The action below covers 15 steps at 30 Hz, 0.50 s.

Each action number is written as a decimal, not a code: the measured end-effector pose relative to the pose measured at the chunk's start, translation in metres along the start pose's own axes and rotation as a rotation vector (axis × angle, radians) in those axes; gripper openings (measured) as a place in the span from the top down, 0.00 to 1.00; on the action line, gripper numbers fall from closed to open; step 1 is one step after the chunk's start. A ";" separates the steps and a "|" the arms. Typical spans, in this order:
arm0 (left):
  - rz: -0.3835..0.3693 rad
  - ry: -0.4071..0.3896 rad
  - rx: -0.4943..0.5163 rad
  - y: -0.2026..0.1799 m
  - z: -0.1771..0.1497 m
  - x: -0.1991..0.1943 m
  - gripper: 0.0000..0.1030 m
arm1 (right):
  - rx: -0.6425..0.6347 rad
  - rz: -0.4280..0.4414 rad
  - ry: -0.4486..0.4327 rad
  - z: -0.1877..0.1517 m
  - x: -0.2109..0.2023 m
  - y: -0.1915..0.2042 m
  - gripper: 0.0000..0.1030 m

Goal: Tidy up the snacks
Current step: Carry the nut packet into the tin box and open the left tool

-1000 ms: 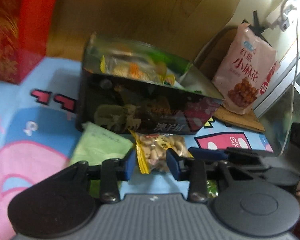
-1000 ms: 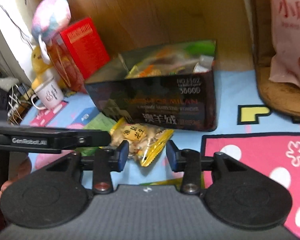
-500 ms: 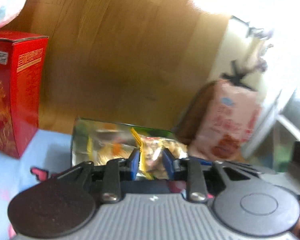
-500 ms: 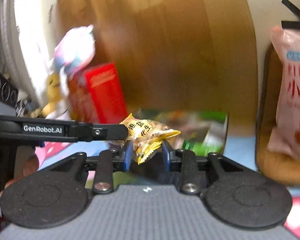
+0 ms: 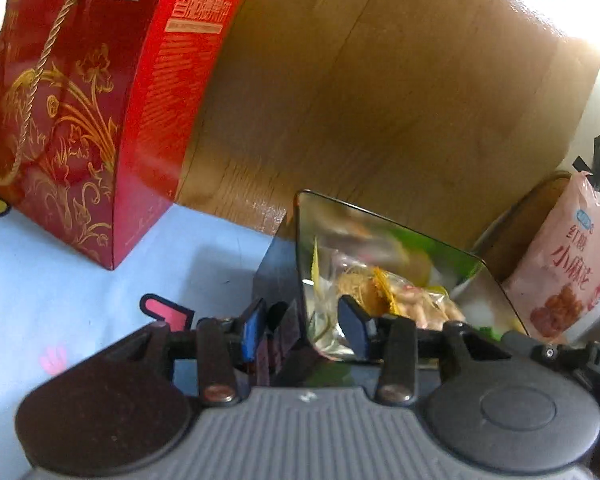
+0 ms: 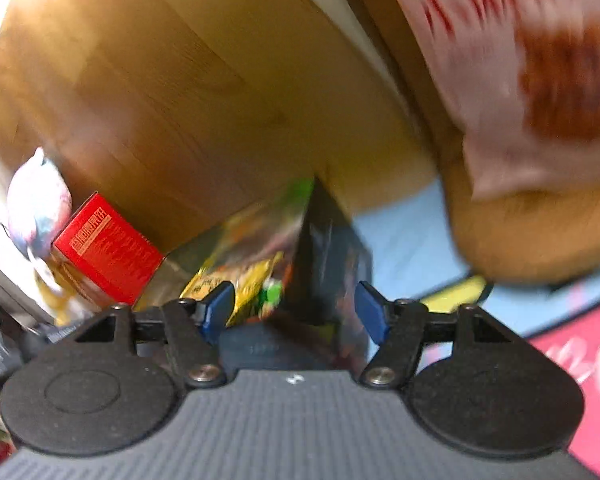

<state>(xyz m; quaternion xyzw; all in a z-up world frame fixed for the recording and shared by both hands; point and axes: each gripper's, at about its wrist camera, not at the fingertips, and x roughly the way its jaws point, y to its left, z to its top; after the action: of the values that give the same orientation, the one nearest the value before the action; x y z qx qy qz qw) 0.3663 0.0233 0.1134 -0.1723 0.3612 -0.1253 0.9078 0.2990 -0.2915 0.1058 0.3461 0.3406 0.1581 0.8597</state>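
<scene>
A dark open box (image 5: 380, 240) with shiny inner walls holds several snack packets. A yellow peanut packet (image 5: 412, 300) lies inside it among the others. My left gripper (image 5: 304, 330) is open and empty, its fingers astride the box's near left corner. In the right wrist view the same box (image 6: 328, 248) shows blurred, with the yellow packet (image 6: 236, 280) inside. My right gripper (image 6: 296, 310) is open and empty, just over the box's near corner.
A tall red gift box (image 5: 96, 92) stands at the left against a wooden panel (image 5: 360, 92). A pink snack bag (image 5: 560, 268) leans at the right on a brown cushion (image 6: 540, 236). A soft toy (image 6: 36, 208) sits above the red box. A blue cartoon mat (image 5: 80, 280) covers the surface.
Both grippers held the yellow peanut packet together above the box; both have opened, and the packet now lies in the box. The views have swung closer to the box.
</scene>
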 end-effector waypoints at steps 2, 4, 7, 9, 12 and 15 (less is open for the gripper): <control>0.000 0.016 0.008 -0.002 0.001 0.001 0.62 | 0.002 -0.005 -0.007 -0.003 -0.006 0.001 0.27; -0.004 0.020 0.018 -0.004 0.000 0.002 0.62 | -0.007 -0.009 -0.013 -0.008 -0.015 0.007 0.28; -0.014 0.016 0.029 -0.007 -0.002 0.001 0.62 | -0.072 -0.023 -0.041 -0.020 -0.035 0.020 0.28; -0.027 0.008 0.038 -0.010 -0.006 -0.001 0.62 | -0.102 -0.050 -0.062 -0.030 -0.038 0.027 0.27; -0.038 0.009 0.066 -0.017 -0.015 -0.008 0.60 | -0.128 -0.074 -0.078 -0.042 -0.050 0.033 0.25; -0.057 0.022 0.063 -0.010 -0.016 -0.017 0.55 | -0.174 -0.083 -0.078 -0.048 -0.058 0.036 0.24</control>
<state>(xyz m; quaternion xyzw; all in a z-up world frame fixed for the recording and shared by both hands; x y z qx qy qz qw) 0.3418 0.0164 0.1168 -0.1525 0.3618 -0.1643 0.9049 0.2222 -0.2722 0.1334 0.2614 0.3061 0.1377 0.9050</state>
